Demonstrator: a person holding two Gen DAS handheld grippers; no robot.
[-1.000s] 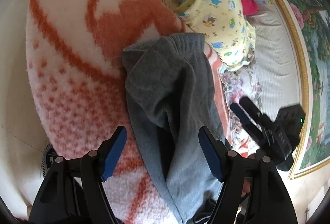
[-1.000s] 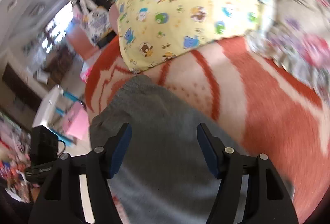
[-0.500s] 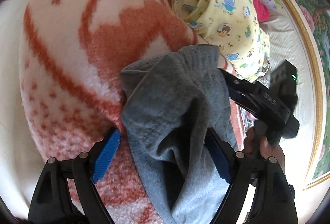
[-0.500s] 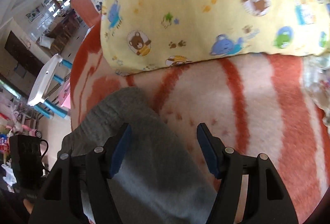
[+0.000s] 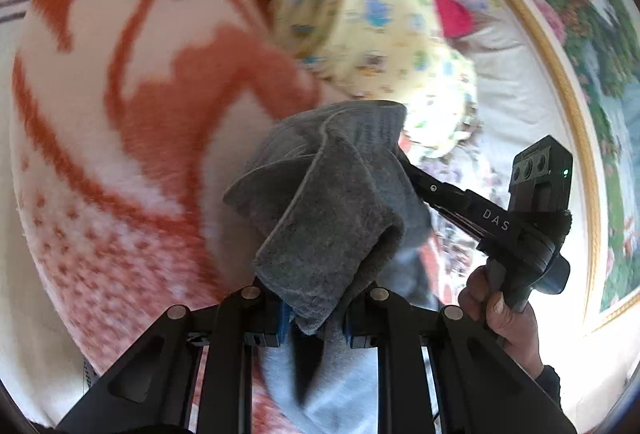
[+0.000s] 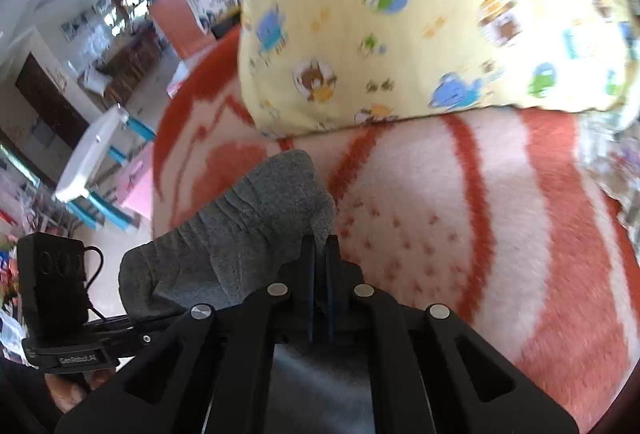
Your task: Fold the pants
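Note:
The grey pants lie on an orange and white blanket on a bed. My left gripper is shut on a bunched edge of the pants and lifts it off the blanket. My right gripper is shut on the ribbed waistband end of the pants. The right gripper also shows in the left wrist view, its fingers hidden under the grey cloth. The left gripper's body shows at the left of the right wrist view.
A yellow cartoon-print pillow lies just beyond the pants, with a red cushion behind it. A gold-framed picture hangs on the wall at right. A white and blue child's chair stands on the floor beside the bed.
Both grippers have closed on the pants; they were open half a second ago. The held edges have risen off the blanket and the cloth has bunched between them.

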